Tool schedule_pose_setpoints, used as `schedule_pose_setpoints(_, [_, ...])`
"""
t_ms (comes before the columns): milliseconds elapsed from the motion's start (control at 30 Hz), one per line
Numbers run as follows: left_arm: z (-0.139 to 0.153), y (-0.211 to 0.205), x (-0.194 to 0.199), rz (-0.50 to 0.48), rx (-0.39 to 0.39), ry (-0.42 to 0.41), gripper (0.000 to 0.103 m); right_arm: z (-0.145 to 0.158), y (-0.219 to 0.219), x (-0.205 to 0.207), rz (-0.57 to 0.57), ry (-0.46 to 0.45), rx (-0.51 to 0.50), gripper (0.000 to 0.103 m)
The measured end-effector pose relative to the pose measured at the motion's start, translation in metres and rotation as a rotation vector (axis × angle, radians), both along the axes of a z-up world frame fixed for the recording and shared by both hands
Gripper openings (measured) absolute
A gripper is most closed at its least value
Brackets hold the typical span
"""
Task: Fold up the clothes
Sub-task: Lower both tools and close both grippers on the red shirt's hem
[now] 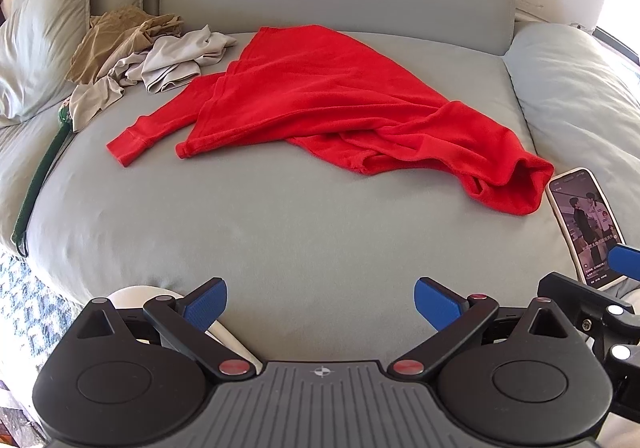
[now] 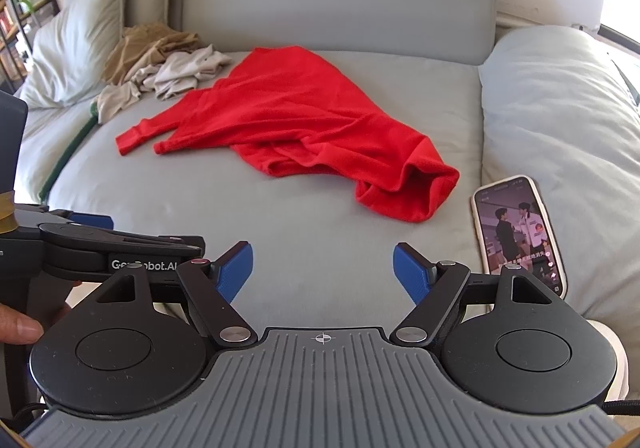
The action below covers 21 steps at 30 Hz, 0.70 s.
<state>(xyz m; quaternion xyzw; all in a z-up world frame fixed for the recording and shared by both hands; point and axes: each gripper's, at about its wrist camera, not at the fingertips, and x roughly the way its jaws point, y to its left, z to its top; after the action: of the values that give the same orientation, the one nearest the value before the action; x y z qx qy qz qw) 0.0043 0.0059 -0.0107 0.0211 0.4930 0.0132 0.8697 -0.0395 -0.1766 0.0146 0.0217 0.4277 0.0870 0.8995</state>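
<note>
The red garment lies rumpled and unfolded mid-bed, one sleeve splayed left. Left gripper and right gripper hover near, jaws wide, empty. Good folding needs it spread flat, gripped by seams.
</note>
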Motion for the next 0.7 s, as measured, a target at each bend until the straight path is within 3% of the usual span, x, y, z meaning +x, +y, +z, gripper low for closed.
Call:
schedule_pose_setpoints(167, [-0.01,0.017,0.009,0.063,-0.067,0.026,0.1,-0.008,-0.006,0.004,-0.015,0.023,0.027,0.082])
schedule_pose_setpoints(367, [-0.034,0.059,0.039,0.218,-0.229,0.059,0.073,-0.027,-0.027,0.015,-0.096,0.058,0.078,0.082])
schedule_pose_setpoints(467, [-0.044,0.072,0.055,0.245,-0.291,0.066,0.056,-0.035,-0.037,0.021,-0.12,0.049,0.105,0.081])
schedule_pose_setpoints(567, [-0.05,0.079,0.066,0.238,-0.371,0.046,0.046,-0.045,-0.048,0.03,-0.148,0.019,0.115,0.072])
schedule_pose_setpoints(700, [-0.06,0.078,0.082,0.219,-0.422,0.025,0.038,-0.064,-0.059,0.049,-0.192,-0.003,0.072,0.061])
